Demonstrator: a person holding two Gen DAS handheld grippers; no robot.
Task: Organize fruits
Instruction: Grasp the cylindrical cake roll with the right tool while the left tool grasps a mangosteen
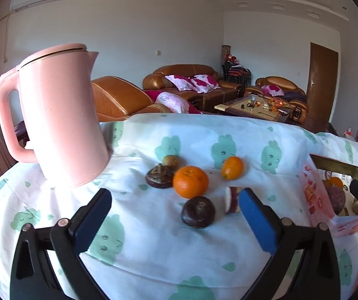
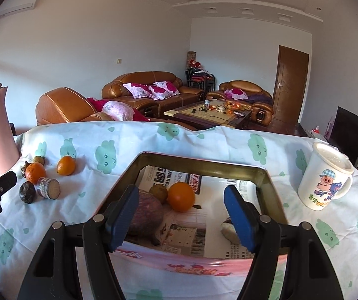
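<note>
So you're maybe a third of the way through, going by what's sitting where. Your right gripper hangs over the near edge of the pink rectangular tin box lined with newspaper, jaws spread with nothing between them. Already inside: a round bright orange straight ahead of those fingers, a small greenish-brown fruit touching it just to the left, a big purplish-brown sweet potato tucked behind the left finger, and a pale cut piece peeking out beside the right finger.

What's left is all out on the white cloth with green cloud prints, in front of your left gripper. That one's wide open too, holding nothing. Just past its fingertips, between them, lies a dark round wrinkly fruit. Just beyond that is a large orange mandarin. A cut purple-skinned chunk with a white face sits right off the right fingertip. Farther out there's a smaller orange citrus, a dark brown lumpy fruit and a little tan round one behind it.

So four-ish in, six to go. The dark wrinkly one looks like your closest grab. Mind the tall pink plastic kettle ahead-left of that gripper.
</note>
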